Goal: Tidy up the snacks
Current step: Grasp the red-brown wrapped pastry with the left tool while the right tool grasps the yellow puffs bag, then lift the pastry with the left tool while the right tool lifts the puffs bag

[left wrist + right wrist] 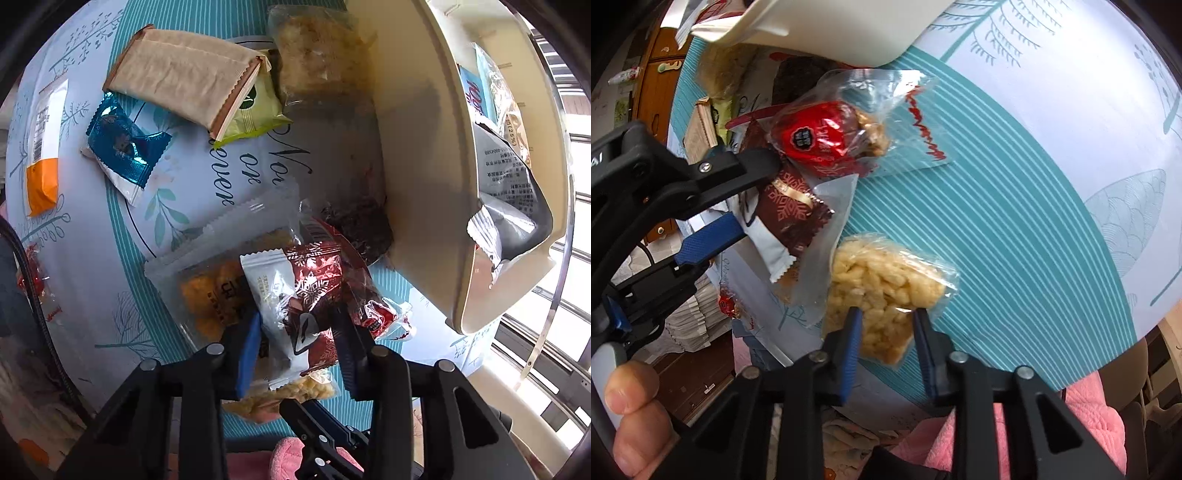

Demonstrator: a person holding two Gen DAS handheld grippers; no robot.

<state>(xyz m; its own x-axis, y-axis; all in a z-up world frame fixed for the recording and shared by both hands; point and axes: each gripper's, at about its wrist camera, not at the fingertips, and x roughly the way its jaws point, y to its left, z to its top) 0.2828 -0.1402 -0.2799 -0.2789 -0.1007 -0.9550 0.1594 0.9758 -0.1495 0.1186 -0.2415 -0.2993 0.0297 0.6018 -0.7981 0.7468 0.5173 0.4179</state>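
My left gripper (297, 325) is open, its blue pads either side of a dark red and white snowflake snack packet (306, 295); the packet also shows in the right wrist view (786, 210) between the left gripper's fingers (753, 166). My right gripper (886, 325) is open around the near end of a clear bag of yellow puffed rice (882, 284). A cream basket (417, 147) stands at the right, holding a silver packet (506, 184). A red round snack in a clear bag (820, 140) lies beyond.
On the teal patterned tablecloth (1015, 203) lie a beige packet (181, 74), a green packet (258, 107), a blue foil packet (122, 144), an orange-ended white packet (44, 147), a clear bag of orange snacks (210, 291) and a dark brown snack (362, 225).
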